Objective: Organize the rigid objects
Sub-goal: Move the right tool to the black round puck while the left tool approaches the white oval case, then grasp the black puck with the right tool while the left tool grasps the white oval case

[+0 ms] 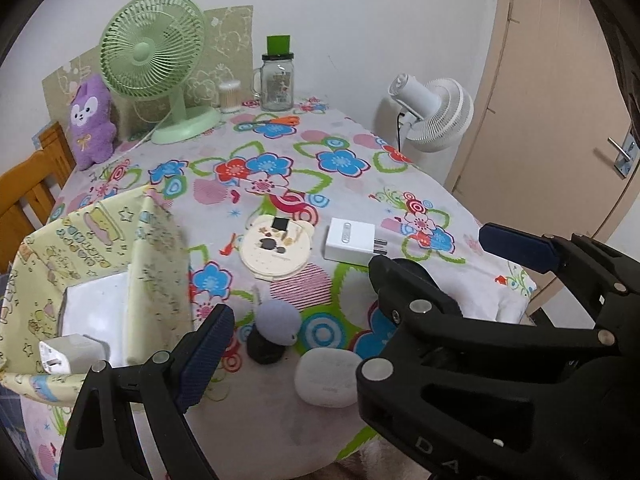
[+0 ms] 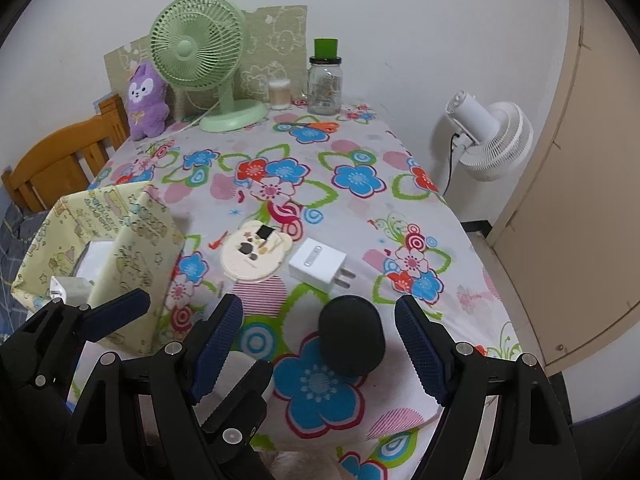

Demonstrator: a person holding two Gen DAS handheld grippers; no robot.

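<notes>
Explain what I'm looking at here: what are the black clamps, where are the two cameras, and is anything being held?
These are two hand-held grippers, each carrying its own wide-angle camera looking along its fingers. In the left view, the left gripper is open; the black arm crossing it is the right gripper. In the right view, the right gripper is open around a dark round speaker without gripping it. On the floral tablecloth lie a white charger, a bear-shaped coaster and a yellow box. Nothing is held.

left claw [image 1: 356, 322] | black frame | navy ribbed pads [image 2: 218, 346] | silver rivets
</notes>
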